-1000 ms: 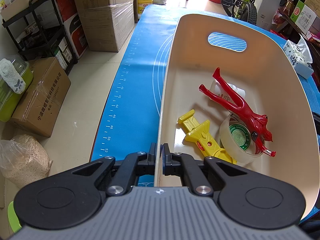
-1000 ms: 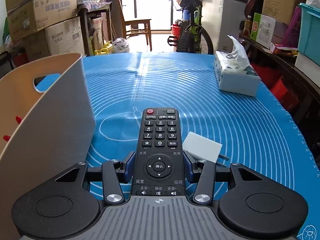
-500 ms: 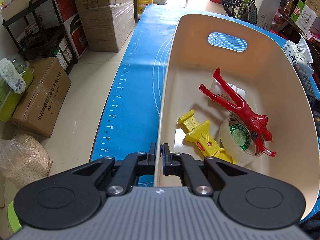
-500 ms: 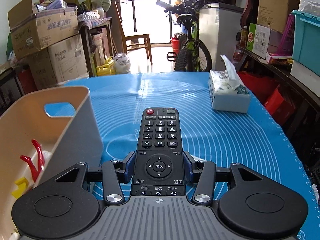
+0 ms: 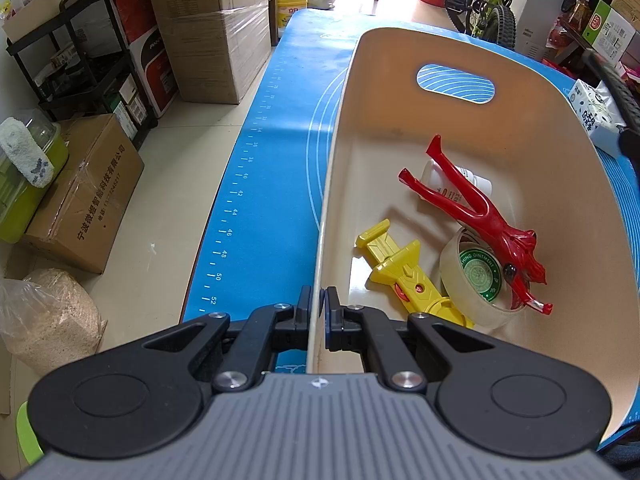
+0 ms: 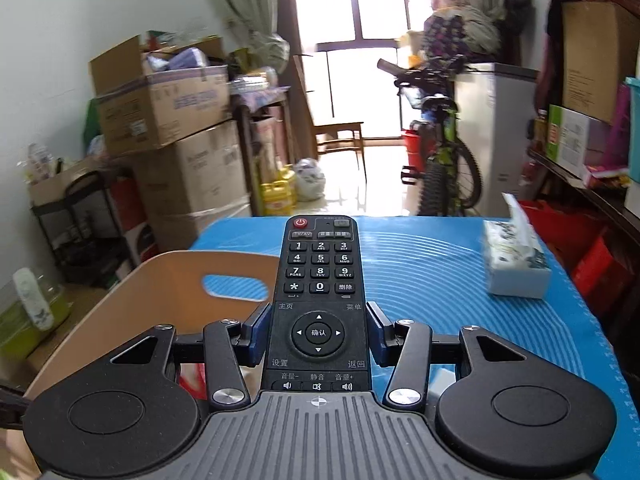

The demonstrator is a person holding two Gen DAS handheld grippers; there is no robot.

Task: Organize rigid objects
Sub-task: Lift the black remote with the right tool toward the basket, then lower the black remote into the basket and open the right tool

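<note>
A cream plastic bin stands on the blue mat. My left gripper is shut on its near rim. Inside lie a red slingshot, a yellow plastic tool, a roll of clear tape and a small white bottle under the slingshot. My right gripper is shut on a black remote control, held in the air above the mat with the bin below and to its left. The remote's dark edge shows at the right of the left wrist view.
A tissue pack sits on the blue mat at the right. A white block lies on the mat under the right gripper. Cardboard boxes, a black shelf cart and a bicycle stand on the floor around the table.
My right gripper has risen with the remote and tilted up, and the bin now sits lower left in its view. The remote's edge has come into the left wrist view. The left gripper stayed still.
</note>
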